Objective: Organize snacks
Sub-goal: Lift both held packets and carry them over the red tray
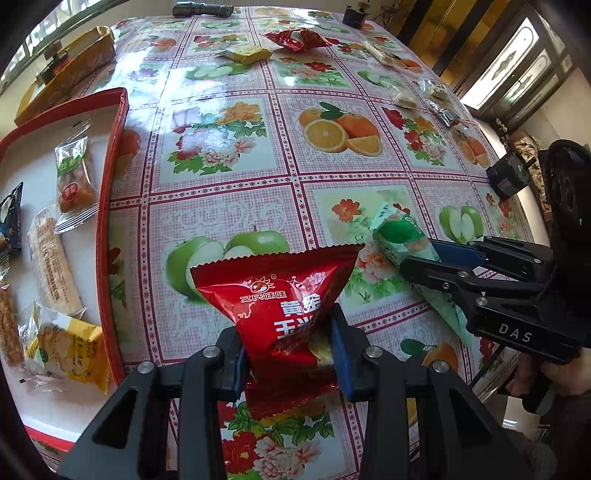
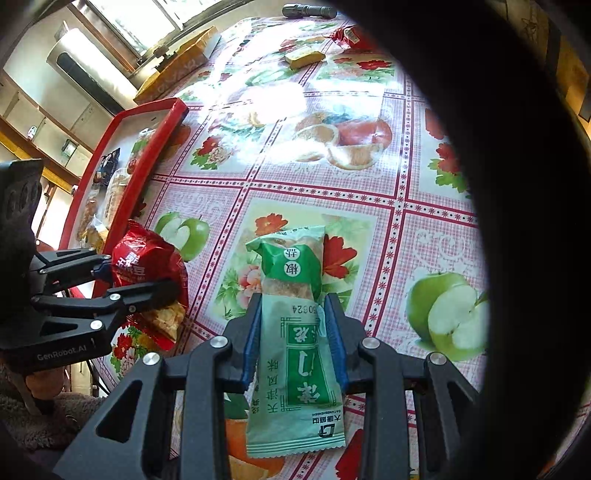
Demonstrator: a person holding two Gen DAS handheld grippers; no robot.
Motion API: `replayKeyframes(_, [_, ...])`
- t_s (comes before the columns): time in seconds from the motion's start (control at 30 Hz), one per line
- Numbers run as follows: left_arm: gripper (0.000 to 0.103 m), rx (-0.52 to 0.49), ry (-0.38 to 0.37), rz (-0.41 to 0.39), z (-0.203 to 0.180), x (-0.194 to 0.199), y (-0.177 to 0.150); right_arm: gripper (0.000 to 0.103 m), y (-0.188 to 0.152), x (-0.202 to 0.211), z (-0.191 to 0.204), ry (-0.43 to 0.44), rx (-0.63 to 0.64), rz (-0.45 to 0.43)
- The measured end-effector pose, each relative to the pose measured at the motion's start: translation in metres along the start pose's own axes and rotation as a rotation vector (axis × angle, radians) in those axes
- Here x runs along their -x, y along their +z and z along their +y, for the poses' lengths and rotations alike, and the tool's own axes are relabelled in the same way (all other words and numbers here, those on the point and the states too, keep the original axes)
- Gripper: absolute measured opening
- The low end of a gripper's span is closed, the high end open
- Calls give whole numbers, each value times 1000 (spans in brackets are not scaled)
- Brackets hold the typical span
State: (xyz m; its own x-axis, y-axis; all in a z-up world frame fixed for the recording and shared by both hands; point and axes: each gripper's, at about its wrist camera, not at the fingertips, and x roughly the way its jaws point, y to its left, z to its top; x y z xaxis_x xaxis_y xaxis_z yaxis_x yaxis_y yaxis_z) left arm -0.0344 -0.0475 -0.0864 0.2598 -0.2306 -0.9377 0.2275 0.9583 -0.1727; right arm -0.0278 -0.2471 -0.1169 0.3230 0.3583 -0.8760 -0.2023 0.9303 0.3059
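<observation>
Table [image 1: 288, 177] with a tray [image 1: 110, 206] at its left edge; several wrapped snacks [image 1: 74, 177] lie inside the tray. Behind the tray, a box [image 1: 70, 70]. At the table's far edge, a flashlight [image 1: 202, 9]; before it, a bar [image 1: 246, 54] and a pouch [image 1: 295, 40] side by side. Further packets [image 1: 436, 99] lie along the right edge. Near side: left gripper [image 1: 286, 354] clasps a chip bag [image 1: 284, 302] just right of the tray; right gripper [image 2: 293, 332], further right, clasps a long packet [image 2: 295, 332] above the table.
</observation>
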Motion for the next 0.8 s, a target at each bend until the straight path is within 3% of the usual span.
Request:
replayKeyframes(0.37, [37,41,6,-58,20,18,-1,34,14,-3,43,13,58,-8])
replayKeyframes(0.5, [37,53,9,-57,31,19,-2,34,16,-15,47,-12,58,34])
replayKeyframes(0.57, [37,43,14,-41,32,15,-3,35,13,-22,50,-46,80,72])
replayKeyframes(0.8, [37,12,-6,5,24,-4,-1,34,8,-28,74,-181,250,79])
